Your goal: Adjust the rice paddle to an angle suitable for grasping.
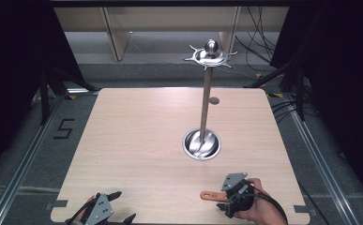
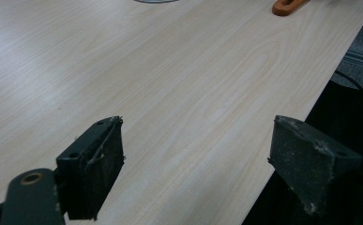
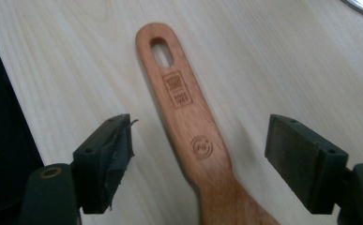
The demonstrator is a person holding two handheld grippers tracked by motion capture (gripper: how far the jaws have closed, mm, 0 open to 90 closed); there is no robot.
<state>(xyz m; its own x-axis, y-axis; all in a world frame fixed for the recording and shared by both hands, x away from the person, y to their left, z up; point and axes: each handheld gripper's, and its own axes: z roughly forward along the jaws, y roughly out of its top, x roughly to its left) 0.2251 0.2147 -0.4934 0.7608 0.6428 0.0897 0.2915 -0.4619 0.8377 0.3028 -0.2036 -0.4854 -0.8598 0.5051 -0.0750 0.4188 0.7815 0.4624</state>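
Right gripper (image 3: 198, 159): black jaws spread wide on either side of the wooden utensil, not touching it; worn, fraying pads.
Wooden utensil (image 3: 188, 126): flat, smooth reddish-brown wood lying on the table near its front right edge; rounded handle end with an oval slot, stamped marks below it. Long axis runs left-right across the table, slotted end pointing left (image 1: 209, 194).
Left gripper (image 2: 195, 161): jaws wide apart, holding nothing, over the table's front left edge (image 1: 116, 206).
Table (image 1: 141, 136): pale wood-grain top, matte, rounded corners.
Metal stand (image 1: 206, 93): polished steel; round dished base, thin upright rod, ball-topped crown with hooked arms, well beyond the utensil.
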